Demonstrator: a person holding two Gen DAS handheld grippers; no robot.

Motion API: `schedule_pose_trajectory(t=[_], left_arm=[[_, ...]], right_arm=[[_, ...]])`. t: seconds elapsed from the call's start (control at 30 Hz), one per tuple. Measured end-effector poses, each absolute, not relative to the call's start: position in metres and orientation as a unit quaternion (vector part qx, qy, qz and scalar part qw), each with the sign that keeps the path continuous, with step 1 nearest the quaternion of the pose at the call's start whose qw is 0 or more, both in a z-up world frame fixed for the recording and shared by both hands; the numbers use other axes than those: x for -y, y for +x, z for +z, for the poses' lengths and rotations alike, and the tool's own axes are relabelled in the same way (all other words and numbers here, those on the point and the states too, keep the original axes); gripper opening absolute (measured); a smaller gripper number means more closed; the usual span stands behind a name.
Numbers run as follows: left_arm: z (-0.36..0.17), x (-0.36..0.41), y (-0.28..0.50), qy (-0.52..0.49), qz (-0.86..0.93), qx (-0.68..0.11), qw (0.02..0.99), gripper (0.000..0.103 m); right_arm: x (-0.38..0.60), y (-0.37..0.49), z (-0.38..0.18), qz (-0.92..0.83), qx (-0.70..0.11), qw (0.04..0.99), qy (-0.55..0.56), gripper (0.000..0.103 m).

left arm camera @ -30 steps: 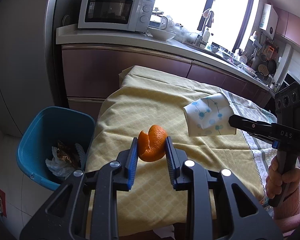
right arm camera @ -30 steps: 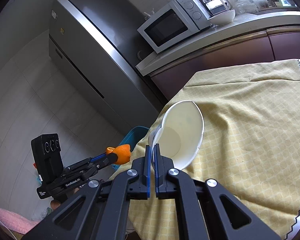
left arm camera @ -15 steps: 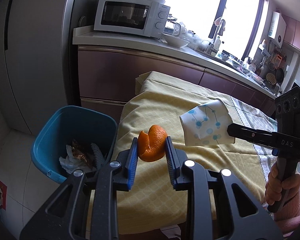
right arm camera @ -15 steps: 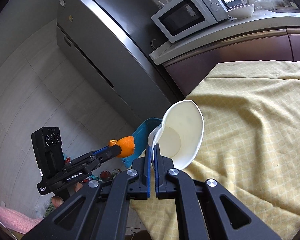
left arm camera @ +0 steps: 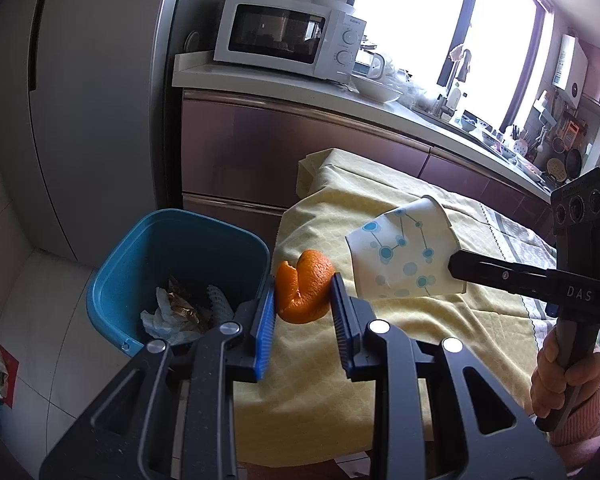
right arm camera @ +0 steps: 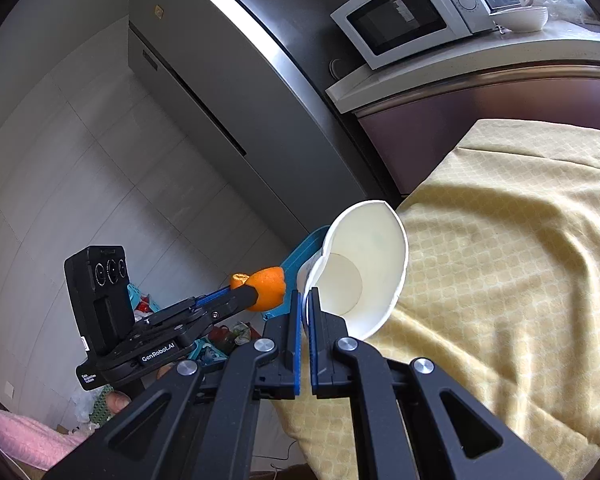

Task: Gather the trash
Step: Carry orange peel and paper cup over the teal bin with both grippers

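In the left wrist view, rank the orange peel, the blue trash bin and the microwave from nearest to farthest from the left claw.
1. Orange peel, pinched in the left claw.
2. Blue trash bin, on the floor lower left.
3. Microwave, on the far counter above.

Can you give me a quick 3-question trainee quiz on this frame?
1. True or false: the left gripper is shut on the orange peel.
2. What does the right gripper pinch? A) napkin B) paper cup C) spoon
3. What already lies in the blue bin beside the table with the yellow cloth?

Key:
1. True.
2. B, pinched by its rim.
3. Crumpled paper and wrappers; the peel and cup are not yet dropped in.
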State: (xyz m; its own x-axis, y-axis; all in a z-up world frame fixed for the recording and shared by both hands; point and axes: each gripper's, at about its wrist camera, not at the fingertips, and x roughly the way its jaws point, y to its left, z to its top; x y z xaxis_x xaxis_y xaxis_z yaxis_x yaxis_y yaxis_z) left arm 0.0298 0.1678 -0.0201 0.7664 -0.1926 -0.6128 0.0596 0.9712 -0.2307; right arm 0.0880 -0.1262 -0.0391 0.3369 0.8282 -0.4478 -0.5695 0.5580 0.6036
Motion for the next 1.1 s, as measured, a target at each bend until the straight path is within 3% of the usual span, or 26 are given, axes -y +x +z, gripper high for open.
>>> schedule_pose_trajectory(t=[1.1], left_arm=[[-0.049,-0.233,0.048,-0.122,0.006,-0.352,0.928,0.027]], right_arm=[[0.033,0.116,-0.037,0.468,-0.411,0.776,0.105,0.002]])
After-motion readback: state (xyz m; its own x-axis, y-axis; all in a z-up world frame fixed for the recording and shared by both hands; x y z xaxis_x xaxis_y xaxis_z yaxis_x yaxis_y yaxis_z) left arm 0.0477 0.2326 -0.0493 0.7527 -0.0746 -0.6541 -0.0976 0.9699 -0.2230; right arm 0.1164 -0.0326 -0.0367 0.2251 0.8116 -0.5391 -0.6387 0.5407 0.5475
